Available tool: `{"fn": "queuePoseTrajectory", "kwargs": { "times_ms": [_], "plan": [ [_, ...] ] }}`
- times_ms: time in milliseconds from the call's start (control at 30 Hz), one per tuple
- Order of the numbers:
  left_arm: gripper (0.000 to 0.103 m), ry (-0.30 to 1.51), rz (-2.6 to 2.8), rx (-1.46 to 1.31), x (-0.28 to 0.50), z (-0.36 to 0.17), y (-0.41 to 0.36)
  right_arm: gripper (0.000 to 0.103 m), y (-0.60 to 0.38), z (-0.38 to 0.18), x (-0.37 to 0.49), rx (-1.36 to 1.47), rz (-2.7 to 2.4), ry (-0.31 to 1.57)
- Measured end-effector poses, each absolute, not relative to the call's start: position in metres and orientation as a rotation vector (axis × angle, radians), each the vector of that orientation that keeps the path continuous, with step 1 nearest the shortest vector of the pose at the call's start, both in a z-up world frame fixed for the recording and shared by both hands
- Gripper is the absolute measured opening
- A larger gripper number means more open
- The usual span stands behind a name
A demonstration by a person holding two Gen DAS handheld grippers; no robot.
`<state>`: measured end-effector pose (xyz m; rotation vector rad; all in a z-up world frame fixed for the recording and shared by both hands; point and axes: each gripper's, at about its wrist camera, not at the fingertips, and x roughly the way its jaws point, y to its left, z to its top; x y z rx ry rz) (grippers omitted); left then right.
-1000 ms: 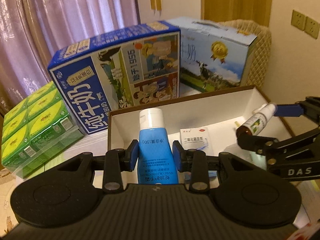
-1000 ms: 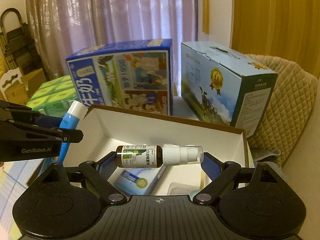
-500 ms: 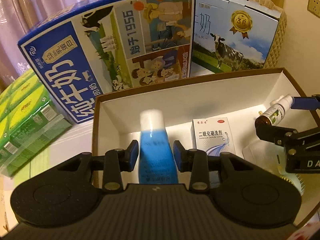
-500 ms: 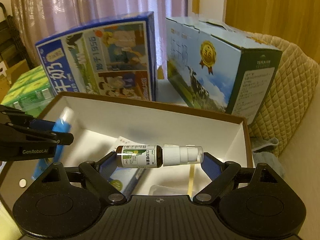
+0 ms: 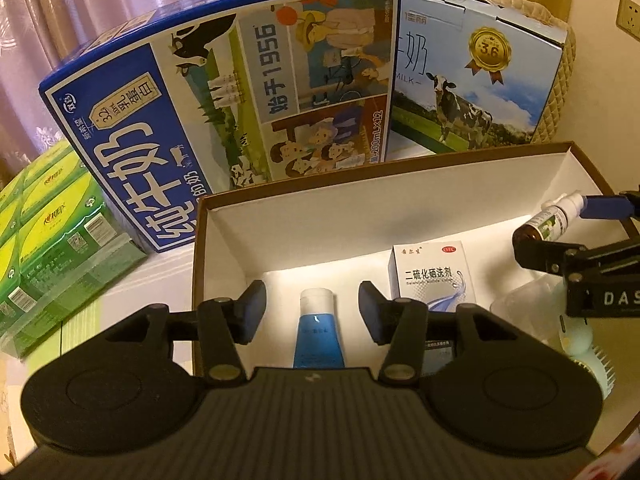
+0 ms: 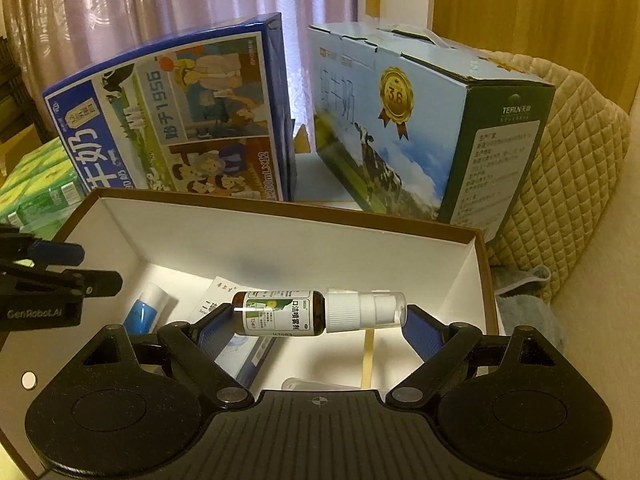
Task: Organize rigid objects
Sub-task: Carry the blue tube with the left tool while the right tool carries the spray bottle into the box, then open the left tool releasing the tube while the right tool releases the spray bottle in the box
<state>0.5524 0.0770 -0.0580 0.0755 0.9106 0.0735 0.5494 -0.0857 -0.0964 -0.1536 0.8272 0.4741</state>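
The left gripper (image 5: 312,312) has its fingers spread, clear of the blue tube (image 5: 319,330) lying on the floor of the white box (image 5: 304,224). The right gripper (image 6: 318,322) pinches a spray bottle (image 6: 316,313) end to end, held level over that box, near a medicine carton (image 5: 434,276)

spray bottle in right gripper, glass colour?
Dark brown glass on the spray bottle, white pump and clear cap. Best seen in the right wrist view.
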Motion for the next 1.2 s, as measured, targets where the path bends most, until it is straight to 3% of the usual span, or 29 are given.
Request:
{"fn": "queuePoseTrajectory", "kwargs": {
  "times_ms": [400,1200],
  "plan": [
    [0.054,0.897,0.062,0.057,0.536,-0.046,0.073,0.091,-0.097,-0.078,0.541,-0.063,0.477,0.78],
    [0.055,0.84,0.061,-0.037,0.45,-0.002,0.068,0.092,-0.122,-0.039,0.464,-0.026,0.484,0.792]
  ]
}}
